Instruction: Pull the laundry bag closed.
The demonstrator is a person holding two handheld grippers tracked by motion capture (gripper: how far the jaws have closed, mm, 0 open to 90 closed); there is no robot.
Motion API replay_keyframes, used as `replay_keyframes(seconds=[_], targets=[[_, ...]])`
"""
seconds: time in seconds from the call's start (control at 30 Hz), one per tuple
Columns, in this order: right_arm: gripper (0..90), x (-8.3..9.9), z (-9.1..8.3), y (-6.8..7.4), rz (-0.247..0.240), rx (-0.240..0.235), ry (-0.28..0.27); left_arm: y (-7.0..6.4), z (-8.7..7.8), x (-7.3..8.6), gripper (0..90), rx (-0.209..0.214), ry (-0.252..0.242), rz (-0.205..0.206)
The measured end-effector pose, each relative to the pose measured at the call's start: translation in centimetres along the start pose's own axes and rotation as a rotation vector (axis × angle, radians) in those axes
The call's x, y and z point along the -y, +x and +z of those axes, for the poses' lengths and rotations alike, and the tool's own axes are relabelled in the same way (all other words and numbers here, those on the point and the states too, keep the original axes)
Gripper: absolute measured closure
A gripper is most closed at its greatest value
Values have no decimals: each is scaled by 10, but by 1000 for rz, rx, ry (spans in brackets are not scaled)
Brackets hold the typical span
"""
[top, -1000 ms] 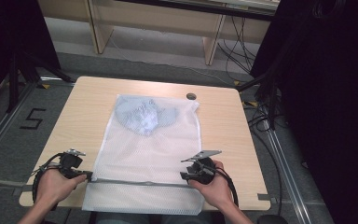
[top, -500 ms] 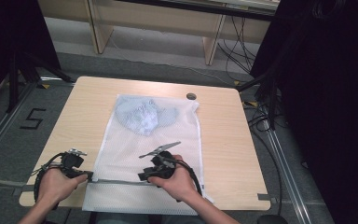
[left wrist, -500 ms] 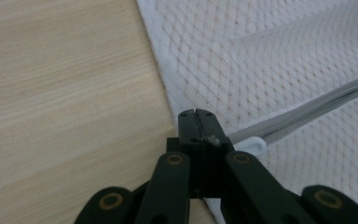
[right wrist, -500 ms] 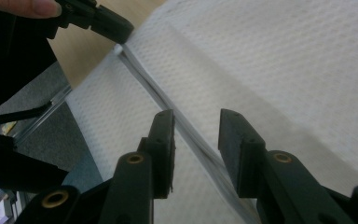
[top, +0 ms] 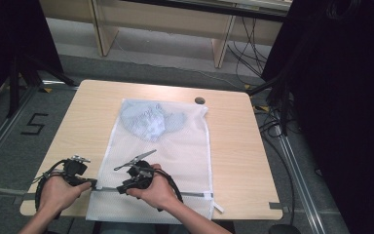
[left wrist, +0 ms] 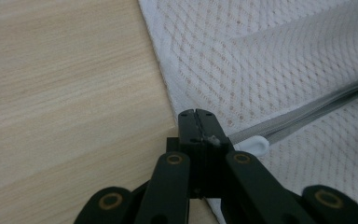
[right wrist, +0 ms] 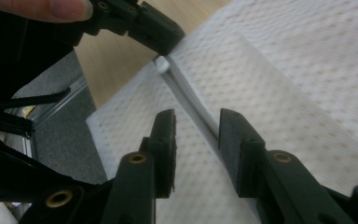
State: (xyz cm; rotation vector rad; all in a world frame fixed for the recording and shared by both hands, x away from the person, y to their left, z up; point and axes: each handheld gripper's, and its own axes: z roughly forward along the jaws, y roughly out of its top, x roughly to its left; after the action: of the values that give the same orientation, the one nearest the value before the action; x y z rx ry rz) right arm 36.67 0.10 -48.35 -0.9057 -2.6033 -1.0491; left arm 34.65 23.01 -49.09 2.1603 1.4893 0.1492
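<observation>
A white mesh bag [top: 165, 151] lies flat on the table with a pale blue garment [top: 148, 119] inside its far end. A grey zipper [top: 195, 194] runs across its near end. My left gripper [top: 93, 184] is shut on the bag's left edge, right beside the zipper's white end loop [left wrist: 254, 144]. In its own view the left gripper [left wrist: 196, 122] has its jaws pressed together on the fabric. My right gripper [top: 121, 188] is close to the left one. Its jaws stand apart in the right gripper view, where the right gripper [right wrist: 196, 128] straddles the zipper [right wrist: 191, 100].
The wooden table [top: 238, 146] has bare room right and left of the bag. A small dark round disc [top: 199, 100] sits near its far edge. A white tab [top: 219, 207] sticks out at the bag's near right corner. The near table edge is just under my hands.
My right gripper has travelled left along the zipper, from the bag's right side to close beside the left gripper. The left gripper has held its place on the bag's edge.
</observation>
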Motion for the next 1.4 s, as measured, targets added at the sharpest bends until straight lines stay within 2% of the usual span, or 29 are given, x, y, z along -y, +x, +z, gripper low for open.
replay_keyframes(seconds=[0.07, 0.1, 0.17, 0.2, 0.27, 0.43, 0.5, 0.53, 0.57, 0.67, 0.73, 0.77, 0.8, 0.87, 1.1, 1.13, 1.23, 1.27, 1.3, 1.4], targets=[[707, -4, 6, 4, -10, 3, 4, 0, 0, -1, 895, 2, 8, -3], [714, -6, 9, 7, -6, 1, 6, -1, 1, 1, 895, 8, 2, -37], [726, -9, 12, 8, -10, 0, 2, 0, 1, 1, 895, 12, 5, -34], [734, -10, 15, 9, -11, -4, 3, -1, 2, 1, 895, 5, -1, -62], [747, -13, 18, 10, -10, -1, -5, 0, 1, 1, 895, 14, 7, -52], [750, -19, 30, 16, 13, -12, 2, 1, 1, 0, 896, 15, 12, -60], [741, -20, 34, 17, 9, -14, -4, 3, 2, 0, 896, 15, 11, -39], [736, -21, 36, 18, 26, -14, -4, 1, 2, 0, 897, 16, 11, -62], [733, -22, 37, 17, 12, -15, -5, 1, 2, 0, 897, 16, 11, -62], [723, -25, 39, 16, 35, -13, -8, 2, 2, 0, 896, 19, 9, -61], [722, -27, 40, 15, 54, -27, -8, 1, 3, 2, 896, 15, -17, -73], [722, -27, 41, 15, 54, -31, -12, 0, 4, 1, 896, 9, -30, -100], [724, -28, 42, 15, 58, -26, -13, 2, 3, 1, 896, 16, -9, -74], [730, -29, 43, 15, 60, -28, -3, 2, 1, 1, 897, 22, 6, -73], [757, -28, 50, 12, 73, -39, -4, 3, 1, 1, 897, 28, 9, -73], [762, -28, 51, 12, 91, -37, 1, 2, 2, 1, 897, 26, 5, -77], [784, -30, 52, 13, 88, -49, 8, 3, 2, 1, 897, 27, 7, -76], [795, -30, 53, 13, 88, -55, 6, 3, 1, 1, 897, 28, 7, -73], [807, -30, 53, 14, 101, -70, 18, 4, 2, 1, 897, 28, 5, -49], [841, -31, 55, 15, 99, -73, 25, 5, 2, 1, 897, 29, 4, -46]])
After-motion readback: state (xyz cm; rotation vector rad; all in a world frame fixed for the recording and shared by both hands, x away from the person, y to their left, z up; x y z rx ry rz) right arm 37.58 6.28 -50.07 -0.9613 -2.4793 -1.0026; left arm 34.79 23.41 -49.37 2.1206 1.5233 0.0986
